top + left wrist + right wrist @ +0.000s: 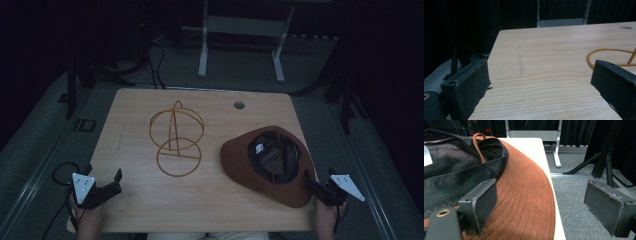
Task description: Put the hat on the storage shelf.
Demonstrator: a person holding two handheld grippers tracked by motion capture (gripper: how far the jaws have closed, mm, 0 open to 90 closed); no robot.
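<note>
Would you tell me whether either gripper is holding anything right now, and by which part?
Nothing is held: the left gripper is open over bare table, and the right gripper is open astride the hat brim.

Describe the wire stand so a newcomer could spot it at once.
On the wooden table, look left of centre, beside the upturned brown hat. The wire stand is a thin yellow frame of hoops on a post, see-through where the hat is solid.

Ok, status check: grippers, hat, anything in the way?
Left gripper open, empty, near table edge. Right gripper open at brim of upturned hat. Wire stand stands apart, left of hat.
</note>
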